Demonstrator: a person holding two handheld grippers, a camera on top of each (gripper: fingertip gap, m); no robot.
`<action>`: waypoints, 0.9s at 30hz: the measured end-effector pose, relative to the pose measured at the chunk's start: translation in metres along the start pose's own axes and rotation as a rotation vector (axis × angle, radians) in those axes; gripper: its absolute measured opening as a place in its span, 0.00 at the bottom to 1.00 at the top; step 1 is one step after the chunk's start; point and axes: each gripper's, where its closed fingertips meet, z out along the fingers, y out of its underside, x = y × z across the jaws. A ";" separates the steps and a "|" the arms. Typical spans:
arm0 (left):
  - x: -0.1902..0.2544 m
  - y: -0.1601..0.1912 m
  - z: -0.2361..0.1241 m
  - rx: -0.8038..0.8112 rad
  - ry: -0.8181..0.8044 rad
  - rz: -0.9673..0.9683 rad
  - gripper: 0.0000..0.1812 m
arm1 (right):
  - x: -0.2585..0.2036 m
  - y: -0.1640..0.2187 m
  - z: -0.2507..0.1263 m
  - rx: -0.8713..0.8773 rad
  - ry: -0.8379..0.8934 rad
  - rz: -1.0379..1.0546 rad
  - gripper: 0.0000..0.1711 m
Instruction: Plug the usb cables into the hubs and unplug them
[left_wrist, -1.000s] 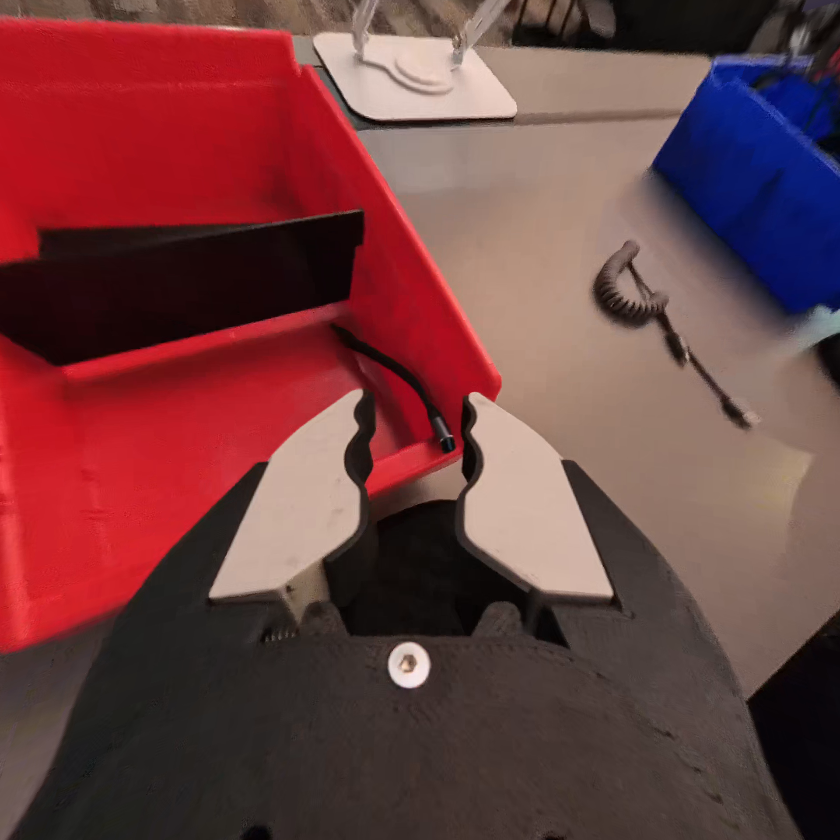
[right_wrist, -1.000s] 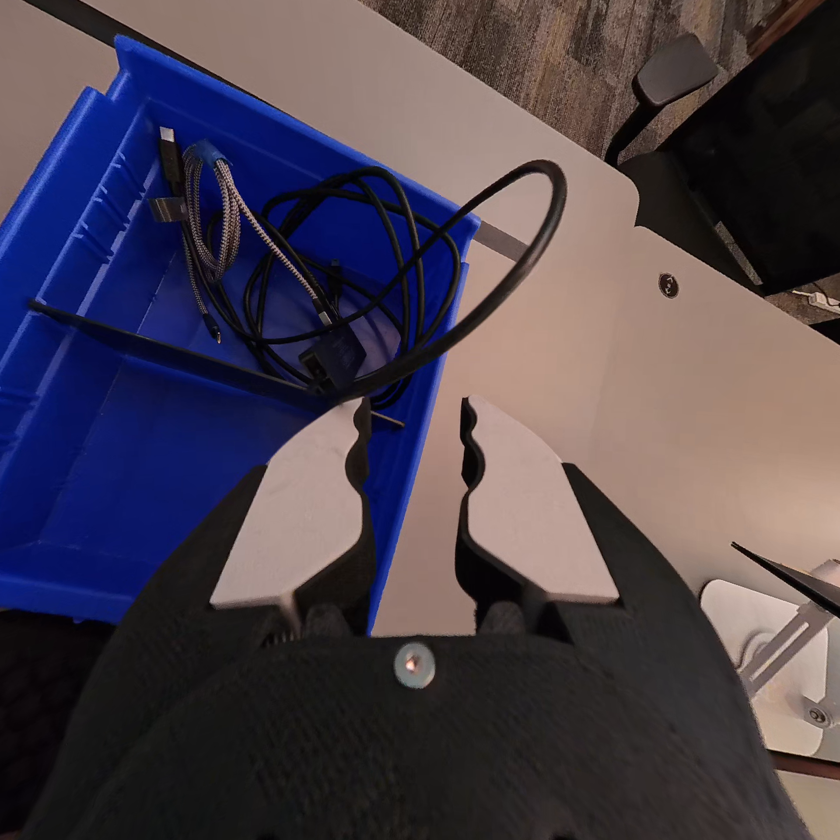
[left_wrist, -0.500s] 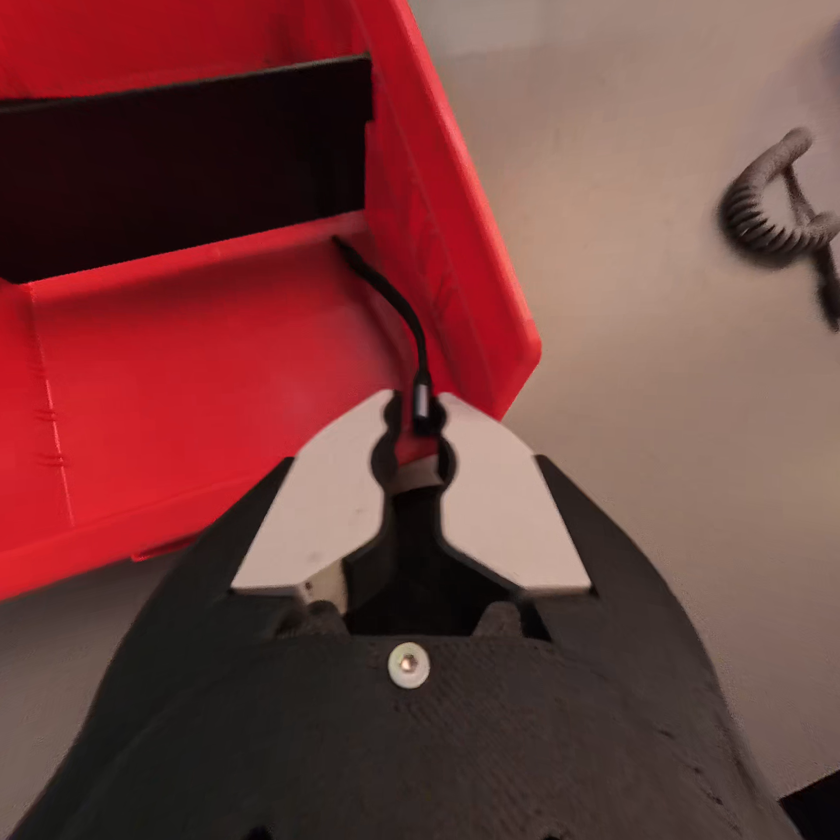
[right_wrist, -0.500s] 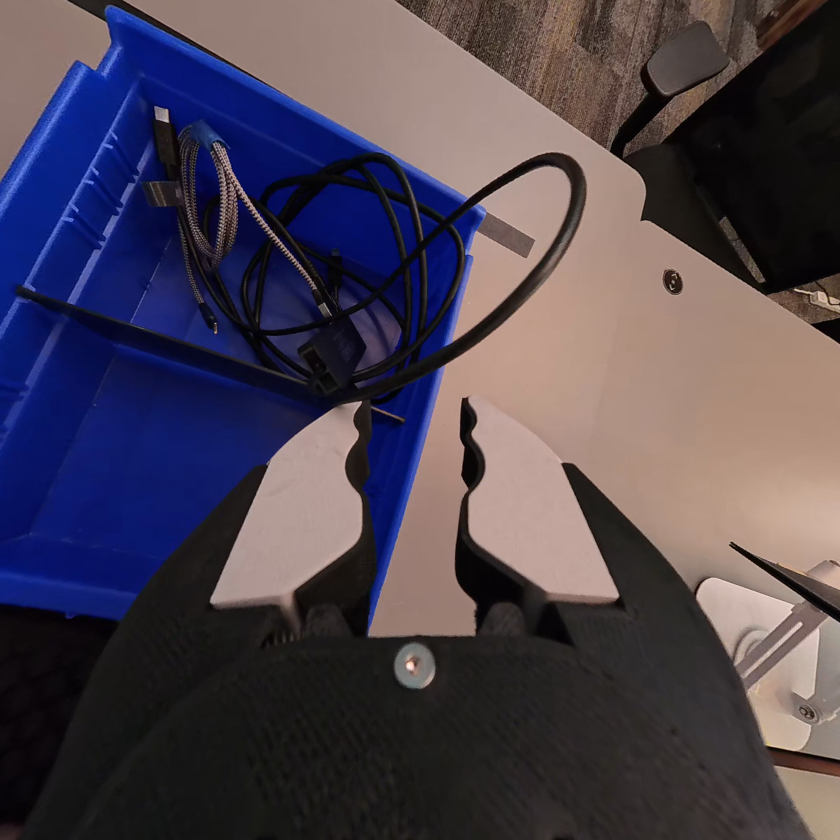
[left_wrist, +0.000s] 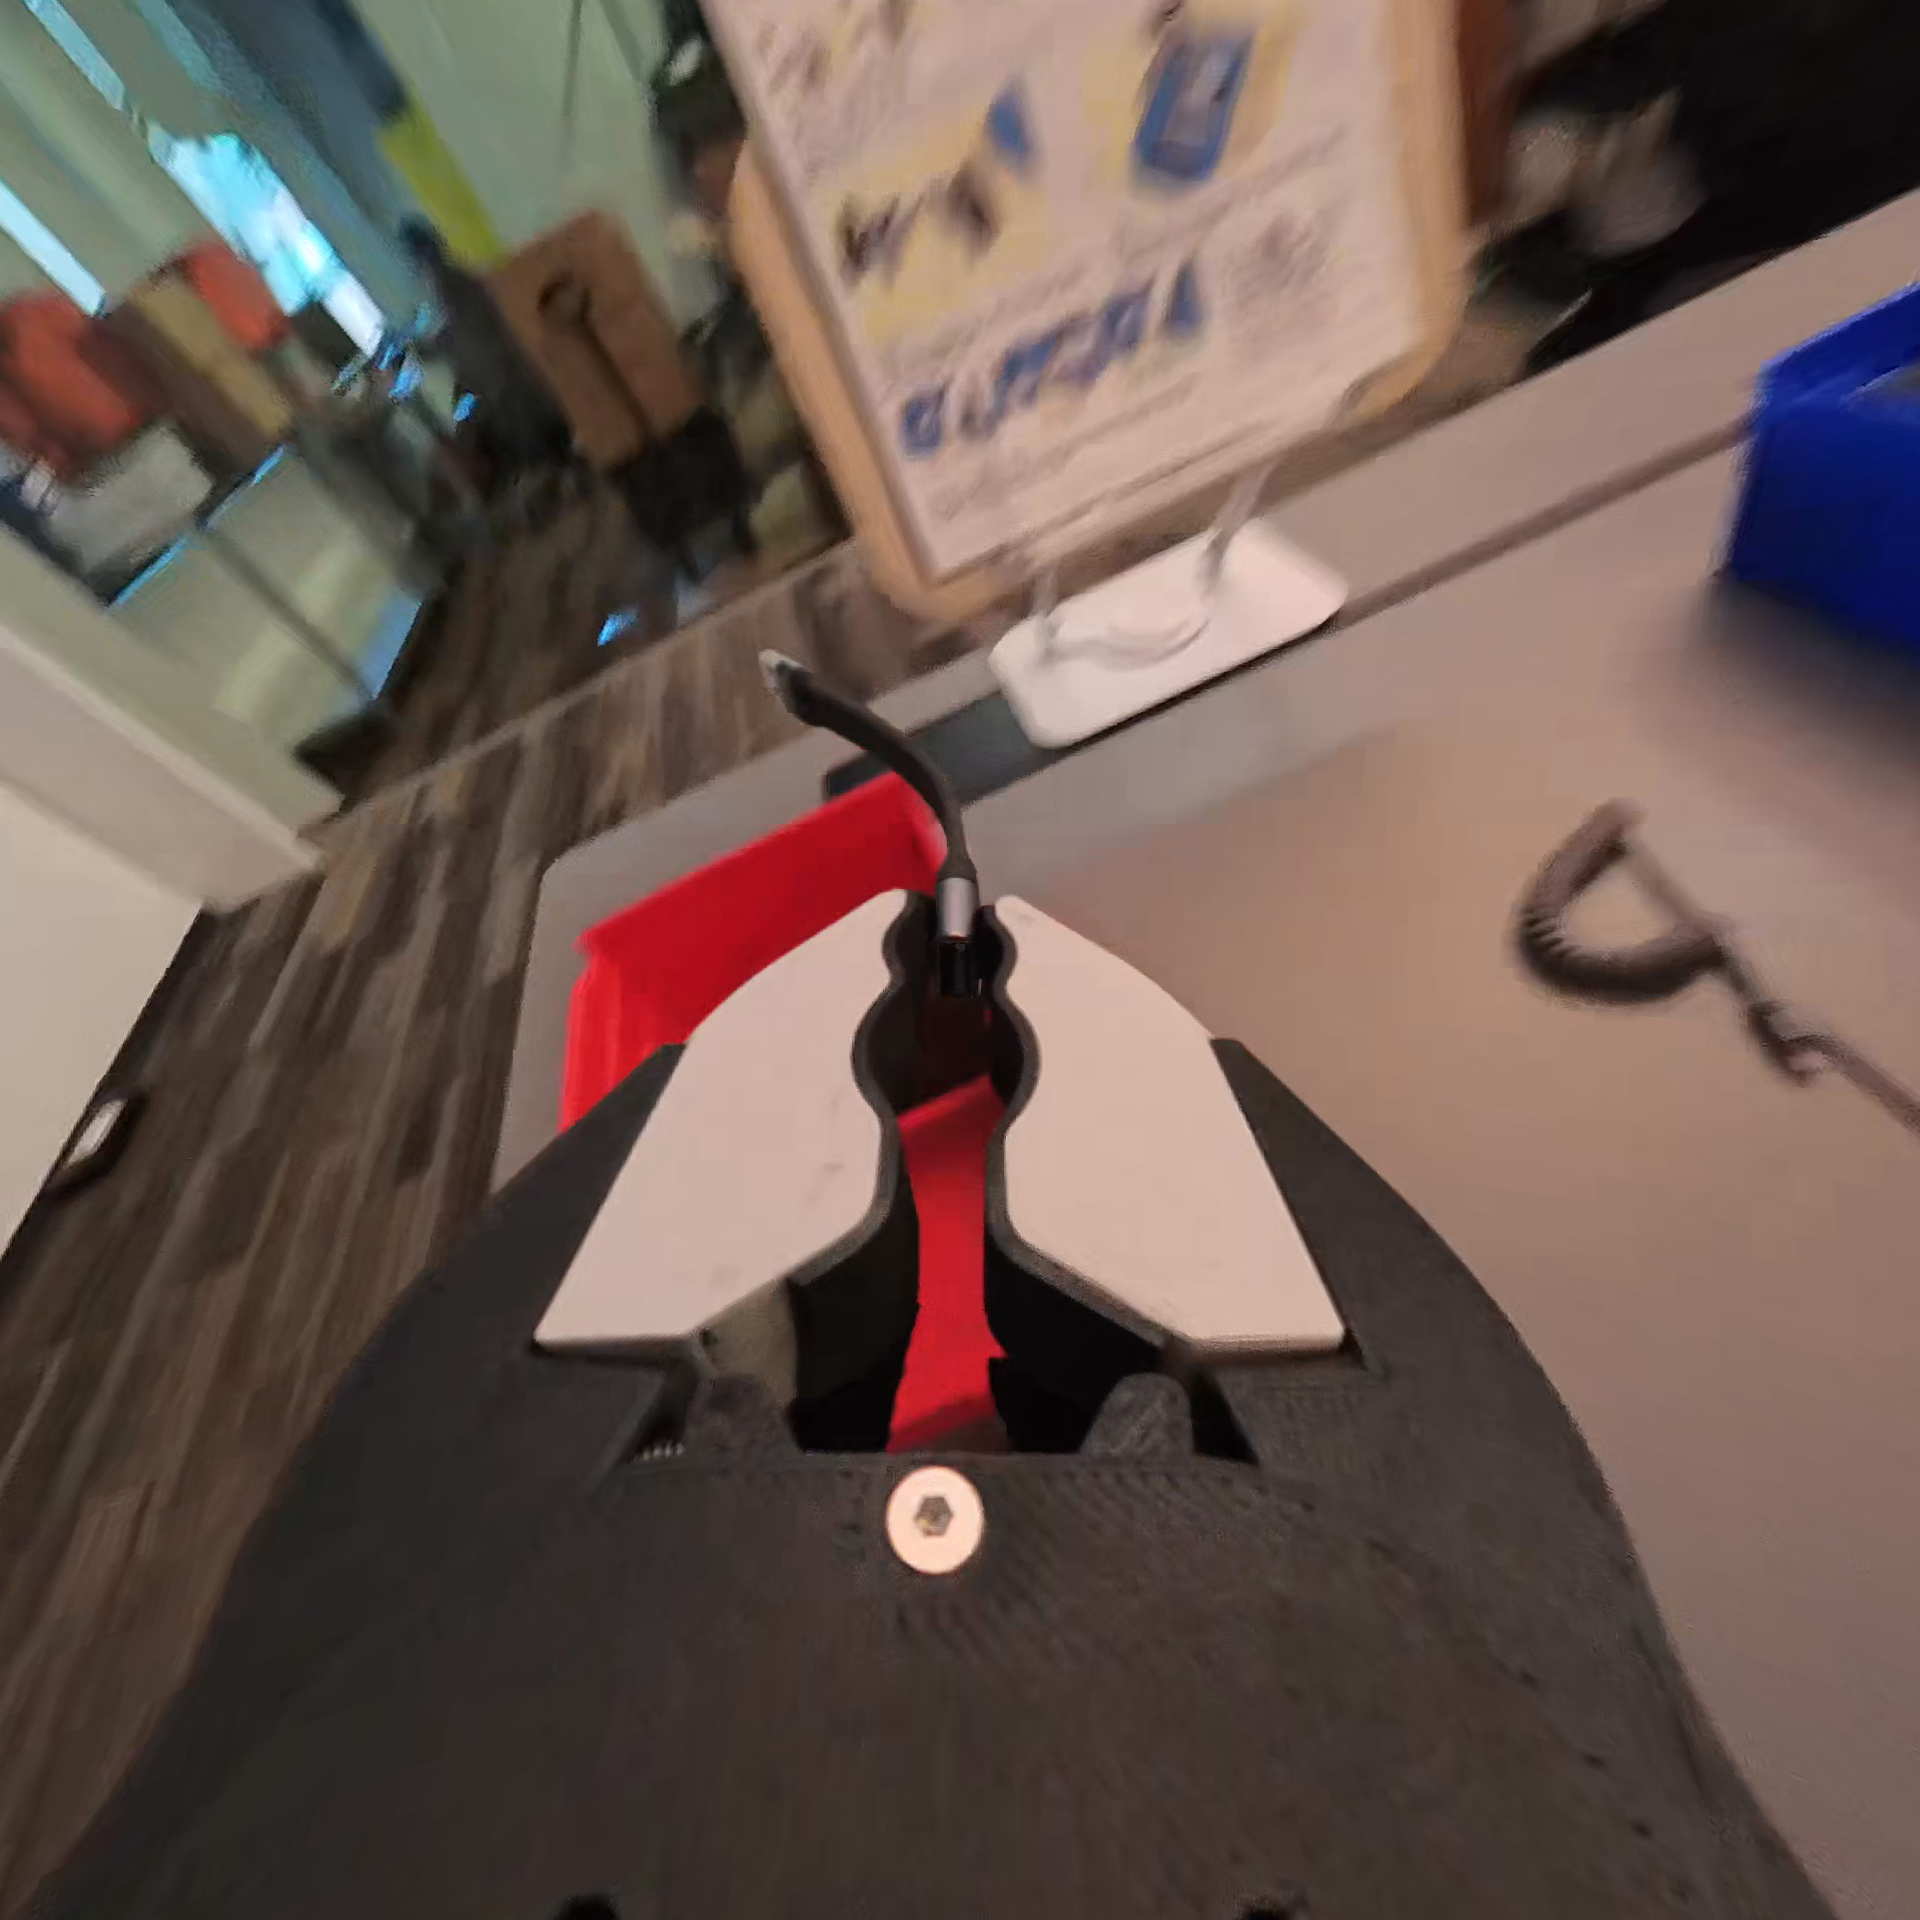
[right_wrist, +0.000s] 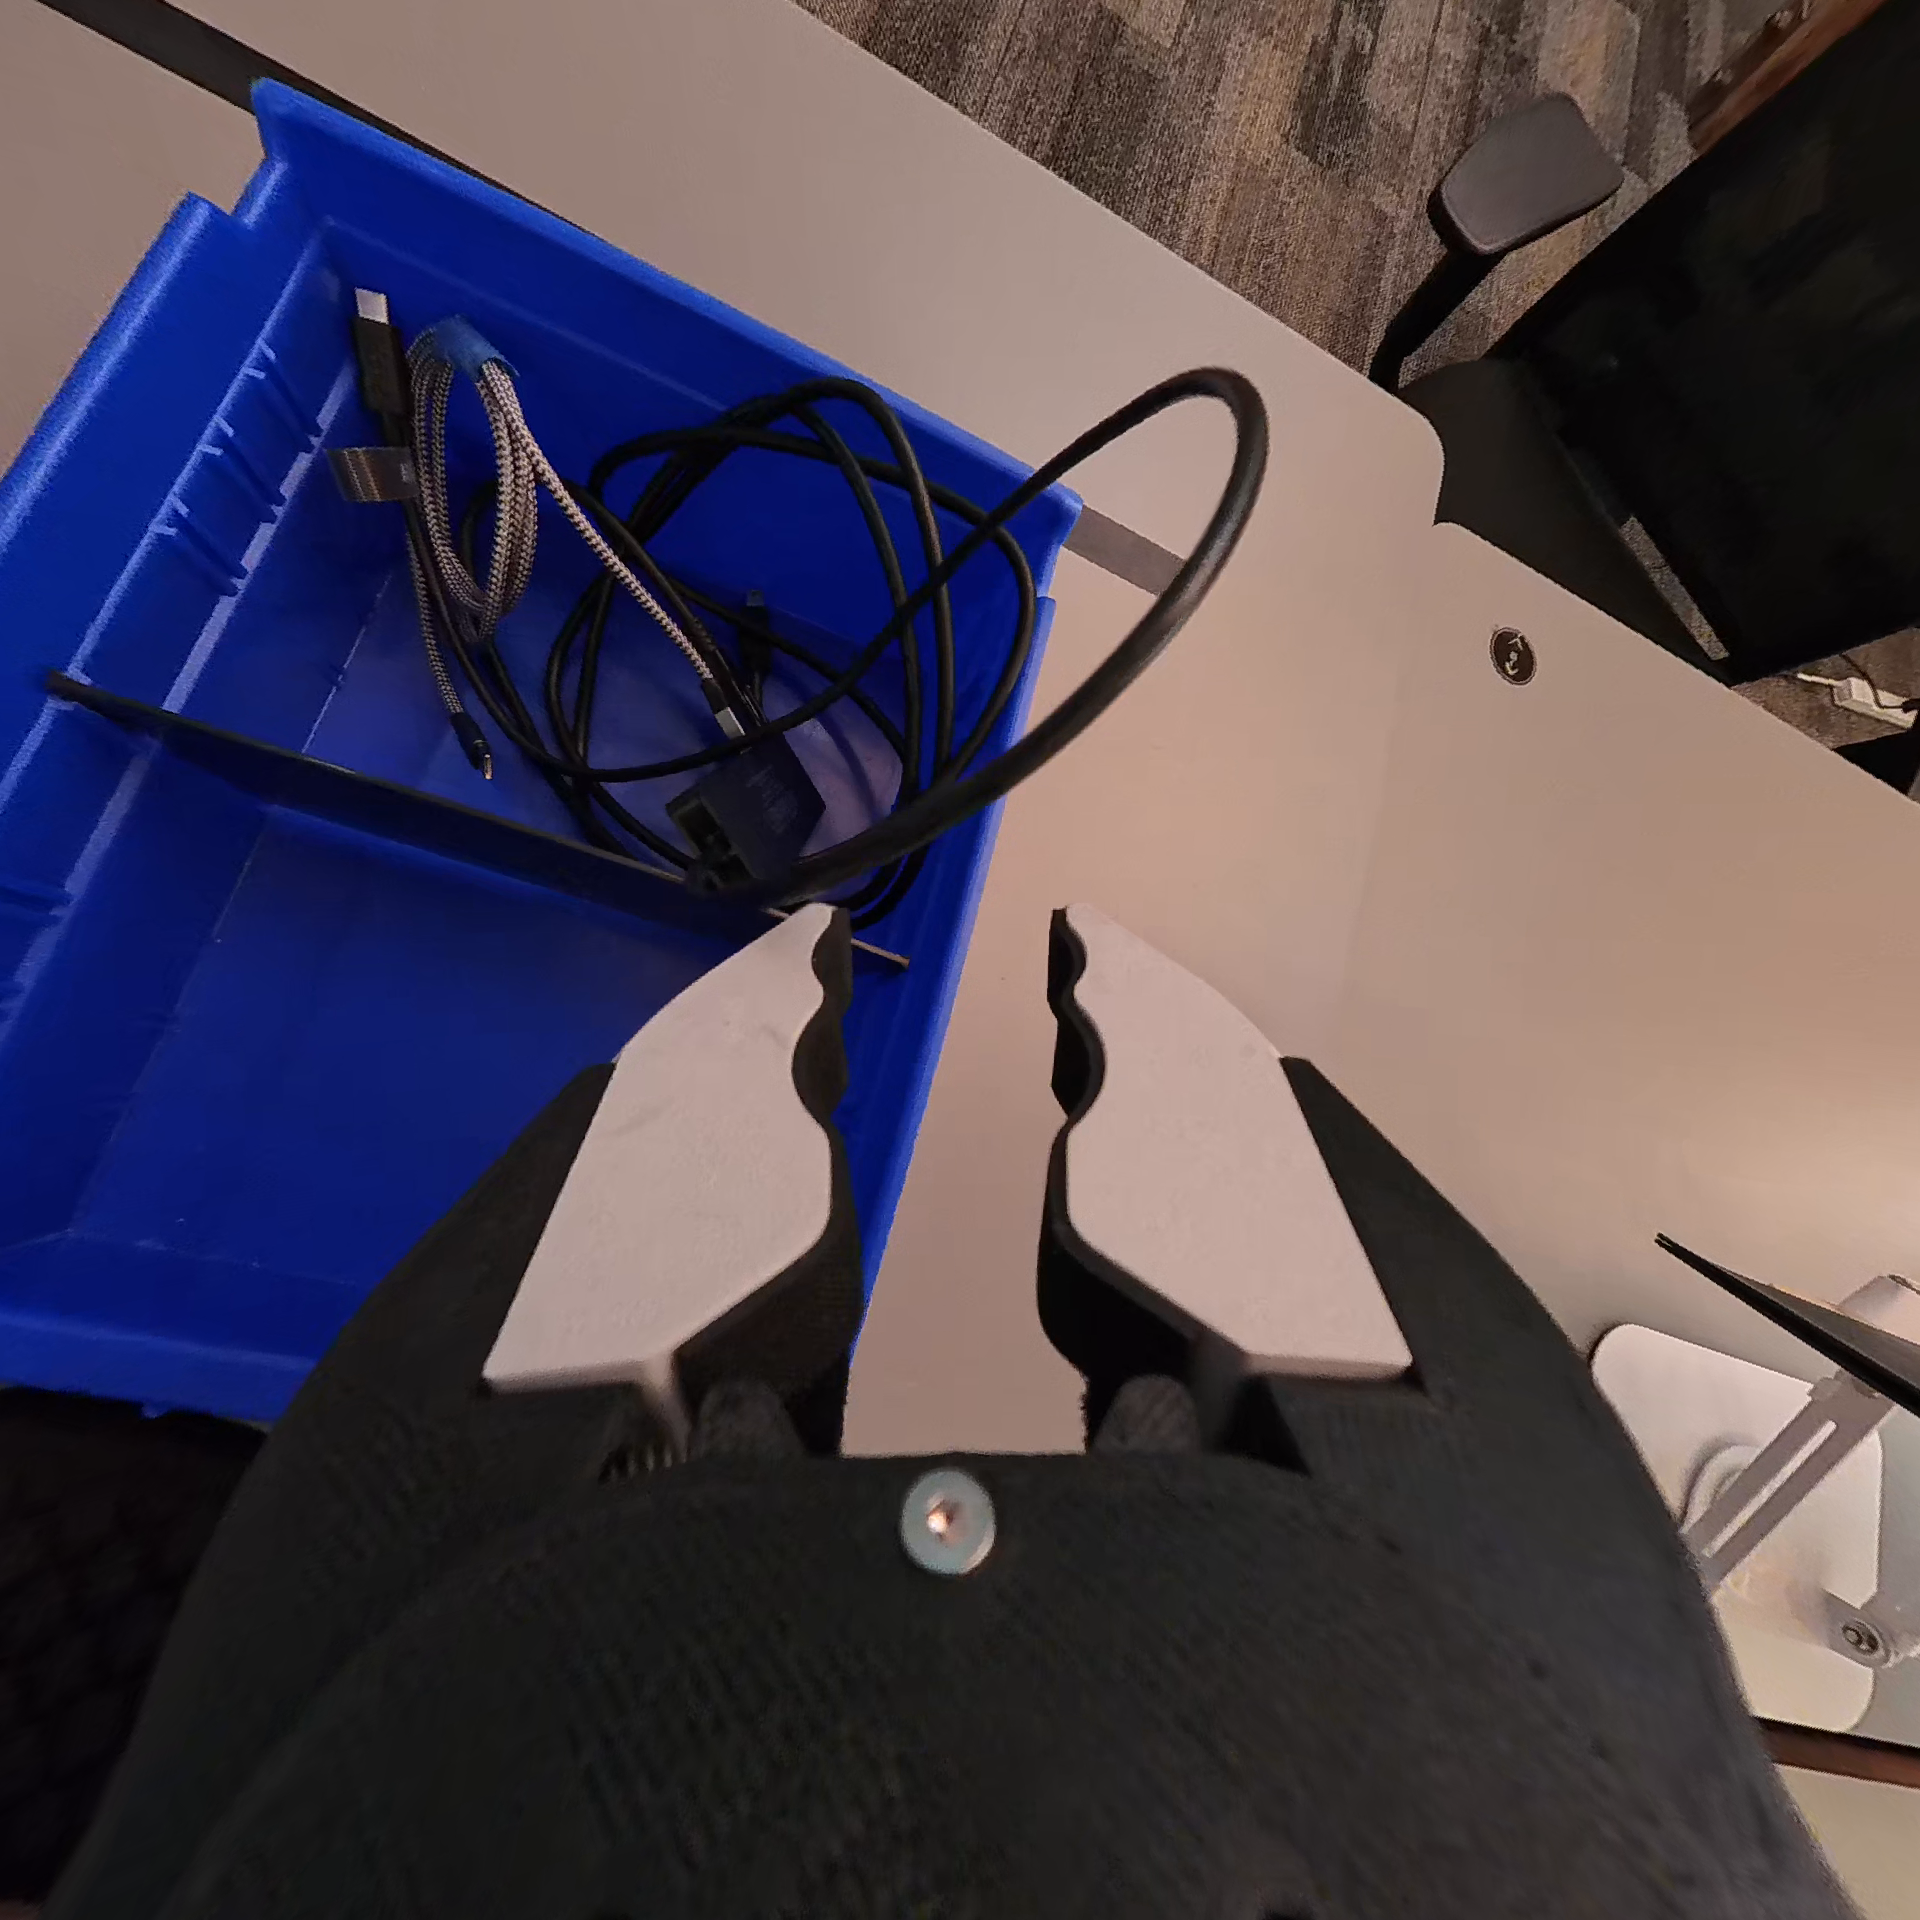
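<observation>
My left gripper (left_wrist: 954, 920) is shut on the plug end of a short black USB cable (left_wrist: 894, 758), which curls up and to the left above the red bin (left_wrist: 748, 914). My right gripper (right_wrist: 943, 925) is open and empty over the right wall of the blue bin (right_wrist: 312, 1091). That bin holds several coiled cables: black ones (right_wrist: 790, 582), a braided grey one (right_wrist: 488, 457), and a small dark hub (right_wrist: 743, 810). One black cable loop (right_wrist: 1216, 499) arcs out past the bin's right rim.
A coiled grey cable (left_wrist: 1600, 935) lies on the grey table at right in the left wrist view. A blue bin corner (left_wrist: 1829, 478) is far right. A sign on a white stand (left_wrist: 1174, 623) is behind. A black chair (right_wrist: 1621, 312) stands beyond the table edge. The gap from one gripper's tips to the other's is roughly 65 cm.
My left gripper closed on the short black cable's plug inside the red bin and lifted it up and out, tilting the view upward. My right gripper stayed open, barely shifting over the blue bin.
</observation>
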 end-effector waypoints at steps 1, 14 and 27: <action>0.020 -0.016 -0.002 0.052 0.058 0.009 0.05 | -0.001 -0.001 0.000 0.001 0.000 -0.002 0.22; 0.306 0.076 0.093 -0.107 0.745 0.168 0.05 | -0.003 -0.002 -0.001 0.019 -0.021 -0.014 0.22; 0.158 0.014 0.080 0.008 0.483 0.190 0.29 | -0.002 -0.008 -0.010 0.024 0.024 -0.038 0.22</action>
